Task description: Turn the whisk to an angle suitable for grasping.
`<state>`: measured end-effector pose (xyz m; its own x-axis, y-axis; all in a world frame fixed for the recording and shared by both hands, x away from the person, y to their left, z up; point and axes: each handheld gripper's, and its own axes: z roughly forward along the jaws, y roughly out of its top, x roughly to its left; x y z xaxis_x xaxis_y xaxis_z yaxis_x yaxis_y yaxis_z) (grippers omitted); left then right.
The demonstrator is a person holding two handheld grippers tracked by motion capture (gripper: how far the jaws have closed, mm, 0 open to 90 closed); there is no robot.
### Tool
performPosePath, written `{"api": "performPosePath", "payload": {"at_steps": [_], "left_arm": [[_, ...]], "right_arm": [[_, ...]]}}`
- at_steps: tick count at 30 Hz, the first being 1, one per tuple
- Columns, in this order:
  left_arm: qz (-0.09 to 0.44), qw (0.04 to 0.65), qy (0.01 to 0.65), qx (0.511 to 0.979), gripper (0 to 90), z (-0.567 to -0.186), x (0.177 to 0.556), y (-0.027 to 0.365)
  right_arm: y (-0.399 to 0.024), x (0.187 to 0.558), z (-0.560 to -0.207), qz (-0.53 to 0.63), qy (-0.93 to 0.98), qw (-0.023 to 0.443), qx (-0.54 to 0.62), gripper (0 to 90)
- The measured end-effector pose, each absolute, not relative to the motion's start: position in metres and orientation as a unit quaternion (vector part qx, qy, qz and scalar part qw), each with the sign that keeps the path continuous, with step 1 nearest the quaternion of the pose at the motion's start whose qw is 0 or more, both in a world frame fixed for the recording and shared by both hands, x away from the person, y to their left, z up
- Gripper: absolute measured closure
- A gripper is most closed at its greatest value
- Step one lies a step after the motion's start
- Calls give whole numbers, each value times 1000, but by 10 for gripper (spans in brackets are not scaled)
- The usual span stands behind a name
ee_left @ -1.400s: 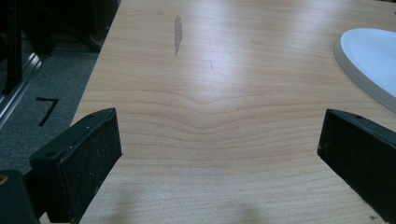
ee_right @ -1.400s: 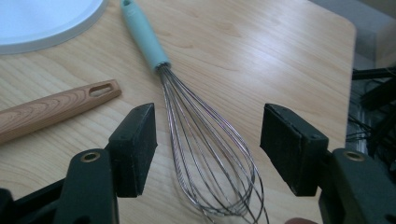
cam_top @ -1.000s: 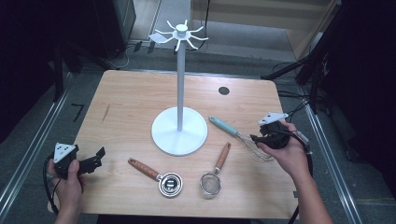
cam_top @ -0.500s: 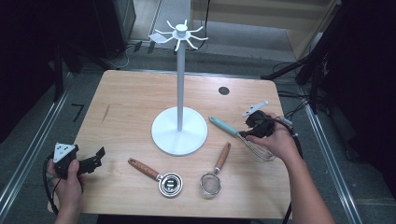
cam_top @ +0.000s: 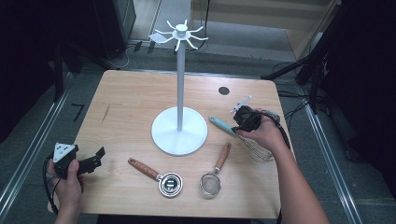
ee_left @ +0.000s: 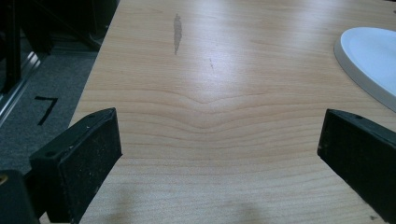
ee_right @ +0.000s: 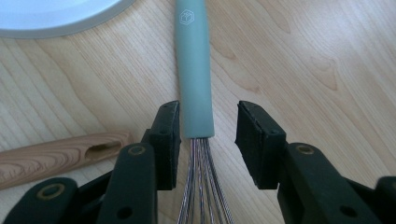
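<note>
Benchwork is sitting at the grasp step: on the pale wooden bench (cam_top: pixel 130 98) the tall white hook stand with round base (cam_top: pixel 179 130) is waiting, and the whisk with mint-green handle and wire loops (ee_right: pixel 195 84) is lying flat just right of that base. The right gripper (ee_right: pixel 205 135) is straddling the handle's lower end; its fingers (ee_right: pixel 166 140) have just been closing, one touching, one apart. The left gripper (ee_left: pixel 219 154) is resting wide open, empty. Next, likely: squeezing shut, then lifting.

Right claw (cam_top: pixel 242 122) over whisk (cam_top: pixel 236 135) handle, jaws closing; left claw (cam_top: pixel 95 158) idle.
</note>
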<state>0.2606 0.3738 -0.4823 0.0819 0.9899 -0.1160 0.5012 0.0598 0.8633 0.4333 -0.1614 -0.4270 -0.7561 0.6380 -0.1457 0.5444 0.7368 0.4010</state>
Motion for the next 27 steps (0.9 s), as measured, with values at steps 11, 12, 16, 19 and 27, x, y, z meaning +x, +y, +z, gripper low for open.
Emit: {"api": "performPosePath", "payload": {"at_steps": [11, 12, 16, 19, 27], "left_arm": [[301, 403, 606, 616, 0, -482, 261, 374], [301, 403, 606, 616, 0, -482, 261, 374], [301, 404, 606, 616, 0, -482, 261, 374], [300, 404, 607, 615, 0, -482, 261, 374], [300, 403, 607, 615, 0, -482, 261, 374]], "right_arm": [[-153, 449, -443, 134, 927, 109, 332, 680], [-153, 450, -445, 131, 928, 104, 334, 680], [-150, 454, -453, 117, 929, 91, 339, 694], [-149, 455, -455, 116, 927, 86, 347, 687], [-153, 461, -464, 117, 922, 60, 364, 694]]}}
